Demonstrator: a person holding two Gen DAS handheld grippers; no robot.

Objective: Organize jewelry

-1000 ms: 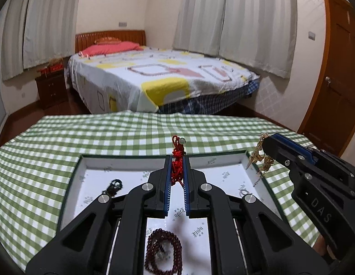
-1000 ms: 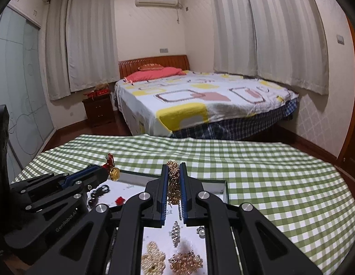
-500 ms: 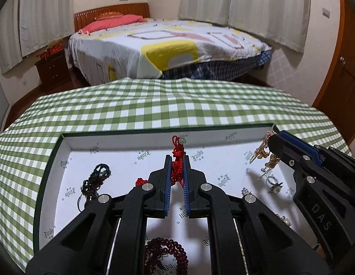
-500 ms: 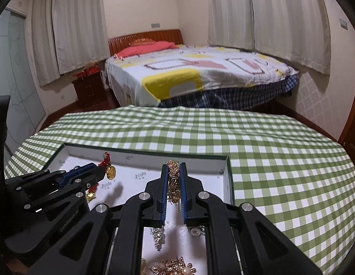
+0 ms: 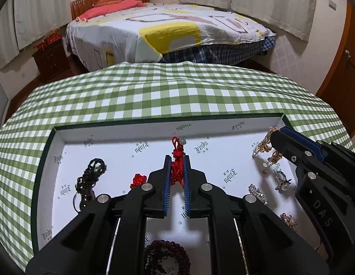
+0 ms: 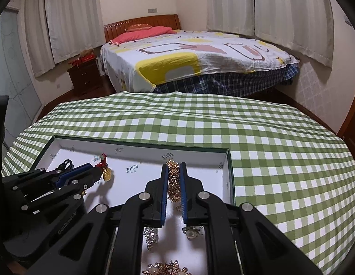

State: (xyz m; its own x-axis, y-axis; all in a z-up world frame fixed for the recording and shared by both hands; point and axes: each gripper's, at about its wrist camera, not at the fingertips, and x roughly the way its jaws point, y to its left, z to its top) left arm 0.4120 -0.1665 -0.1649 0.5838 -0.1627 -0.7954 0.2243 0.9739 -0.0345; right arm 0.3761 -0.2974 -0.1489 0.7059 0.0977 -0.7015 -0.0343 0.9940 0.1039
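Note:
My left gripper (image 5: 177, 160) is shut on a red knotted cord ornament (image 5: 177, 165) with a pale bead, held low over the white-lined tray (image 5: 136, 133). From the right wrist view the left gripper (image 6: 97, 171) shows a gold pendant (image 6: 107, 174) hanging from the cord. My right gripper (image 6: 173, 168) is shut on a gold chain (image 6: 173, 178) over the tray's right end (image 6: 230, 174). In the left wrist view the right gripper (image 5: 274, 137) holds the gold chain (image 5: 264, 145) near the far right corner.
In the tray lie a black cord piece (image 5: 90, 174), a red knot (image 5: 138, 181), dark red beads (image 5: 168, 259), silver and pearl pieces (image 5: 280, 181) and gold pieces (image 6: 168, 270). The tray sits on a green checked tablecloth (image 6: 280, 160). A bed (image 6: 195, 57) stands beyond.
Both grippers have dropped lower and tilted down toward the tray, each still holding its piece. The tray now fills more of both views.

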